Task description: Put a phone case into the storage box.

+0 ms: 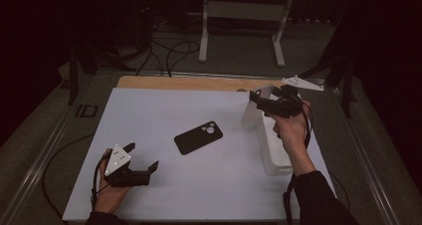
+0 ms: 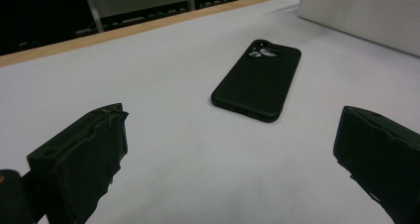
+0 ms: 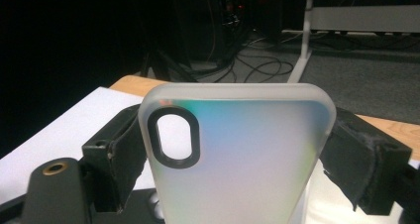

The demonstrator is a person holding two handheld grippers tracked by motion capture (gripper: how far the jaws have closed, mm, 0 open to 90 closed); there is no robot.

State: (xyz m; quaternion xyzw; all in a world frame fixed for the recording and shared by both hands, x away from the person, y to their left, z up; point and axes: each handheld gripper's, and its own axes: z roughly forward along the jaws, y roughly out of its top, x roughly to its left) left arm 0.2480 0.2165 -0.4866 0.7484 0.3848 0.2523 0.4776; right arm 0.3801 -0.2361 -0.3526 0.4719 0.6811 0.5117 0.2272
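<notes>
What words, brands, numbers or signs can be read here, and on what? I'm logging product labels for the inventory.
None: no readable text stands on anything here.
Black phone case: plain back, no brand or lettering.
Frosted translucent phone case, clamped in the right hand-held gripper: no print, no logo.
White box: blank sides.
White table surface: no markings.

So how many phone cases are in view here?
2. A black phone case lies flat mid-table; a frosted translucent case is clamped upright in the right gripper, above the white bin, which may hide more.
</notes>
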